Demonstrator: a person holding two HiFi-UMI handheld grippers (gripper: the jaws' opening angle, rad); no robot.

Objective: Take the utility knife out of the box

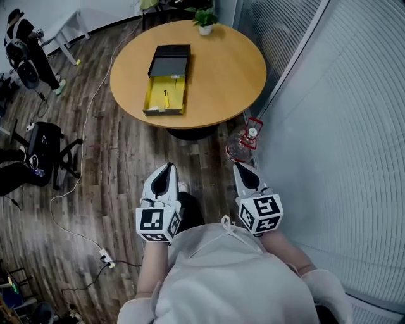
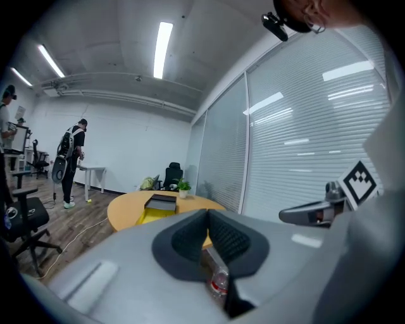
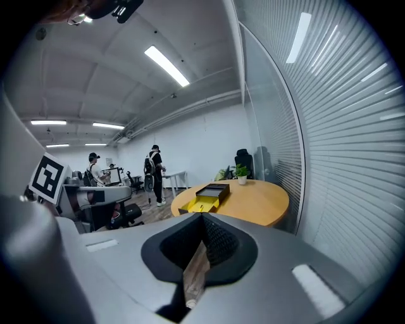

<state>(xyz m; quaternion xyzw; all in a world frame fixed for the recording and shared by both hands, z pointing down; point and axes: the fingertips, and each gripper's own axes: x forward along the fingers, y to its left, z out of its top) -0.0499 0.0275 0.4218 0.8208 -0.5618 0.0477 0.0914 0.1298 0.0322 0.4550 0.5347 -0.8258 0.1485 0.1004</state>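
The utility knife (image 1: 166, 99) is laid lengthwise in the box (image 1: 155, 95), seemingly parallel to its long sides; left gripper (image 1: 169, 168) and right gripper (image 1: 238, 168) are closed, empty

left claw (image 1: 167, 168): jaws together | right claw (image 1: 239, 168): jaws together

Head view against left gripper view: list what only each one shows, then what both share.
Only the head view: the utility knife lying in the box's pulled-out yellow tray, and the power strip on the floor.
Only the left gripper view: the ceiling light.
Both: the round table, the box on it, the potted plant at its far edge, and a person with a backpack standing further off.
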